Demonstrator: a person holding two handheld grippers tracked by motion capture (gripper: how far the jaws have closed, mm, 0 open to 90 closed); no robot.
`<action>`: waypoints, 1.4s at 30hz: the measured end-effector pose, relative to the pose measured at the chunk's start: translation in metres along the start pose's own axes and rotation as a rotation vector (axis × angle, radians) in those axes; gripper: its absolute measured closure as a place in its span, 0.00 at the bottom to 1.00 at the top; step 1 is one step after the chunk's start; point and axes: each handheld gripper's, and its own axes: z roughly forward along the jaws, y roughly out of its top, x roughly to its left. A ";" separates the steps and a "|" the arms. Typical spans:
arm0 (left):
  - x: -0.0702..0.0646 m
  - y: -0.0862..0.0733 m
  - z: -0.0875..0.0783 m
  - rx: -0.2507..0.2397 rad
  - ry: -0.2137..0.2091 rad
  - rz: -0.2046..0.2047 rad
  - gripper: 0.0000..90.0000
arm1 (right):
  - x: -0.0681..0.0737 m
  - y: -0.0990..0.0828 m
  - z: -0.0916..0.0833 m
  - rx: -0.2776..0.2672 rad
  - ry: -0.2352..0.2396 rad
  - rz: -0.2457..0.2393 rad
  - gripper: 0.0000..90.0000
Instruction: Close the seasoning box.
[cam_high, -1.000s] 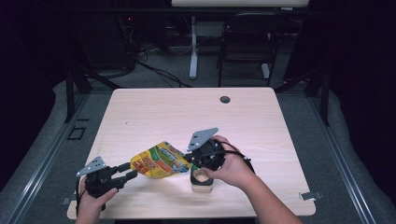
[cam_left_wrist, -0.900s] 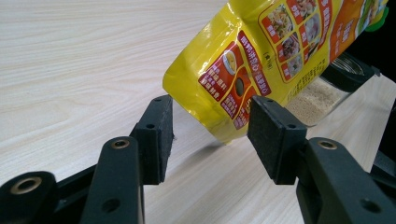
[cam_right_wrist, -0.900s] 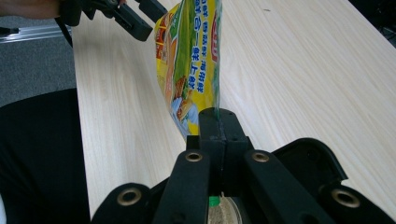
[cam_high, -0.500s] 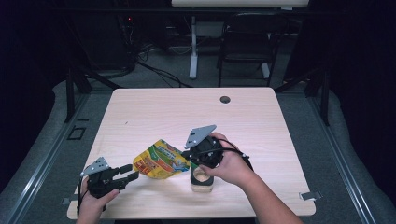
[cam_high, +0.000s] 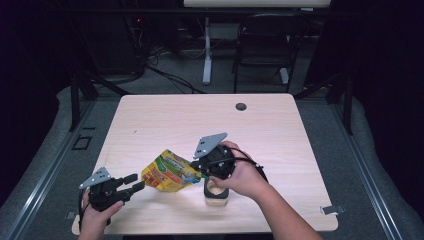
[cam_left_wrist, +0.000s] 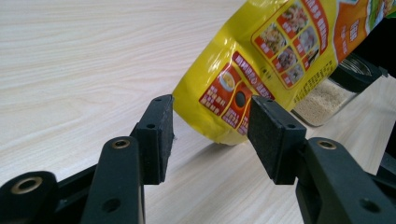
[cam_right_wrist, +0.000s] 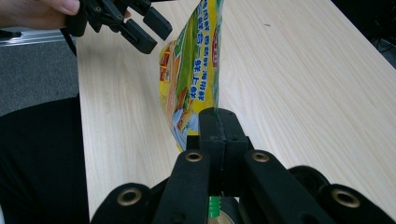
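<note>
Hanging pouch (cam_left_wrist: 280, 60) between left fingers (cam_left_wrist: 159, 135)

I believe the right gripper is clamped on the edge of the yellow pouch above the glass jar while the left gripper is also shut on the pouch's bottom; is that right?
Not quite. The left gripper is open: the left gripper view shows its pads standing apart, with the bottom of the yellow pouch just beyond them and untouched. The rest holds: the right gripper is clamped on the pouch's edge above the glass jar.
</note>
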 end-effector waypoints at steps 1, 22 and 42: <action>0.000 0.000 -0.001 -0.008 0.004 -0.005 0.57 | 0.000 0.002 0.001 -0.004 0.002 -0.001 1.00; 0.005 0.007 -0.016 -0.071 -0.002 -0.019 0.57 | 0.005 0.048 0.025 0.007 0.037 -0.048 1.00; 0.009 0.008 -0.024 -0.108 -0.001 -0.044 0.57 | 0.014 0.081 0.053 0.004 0.088 -0.074 1.00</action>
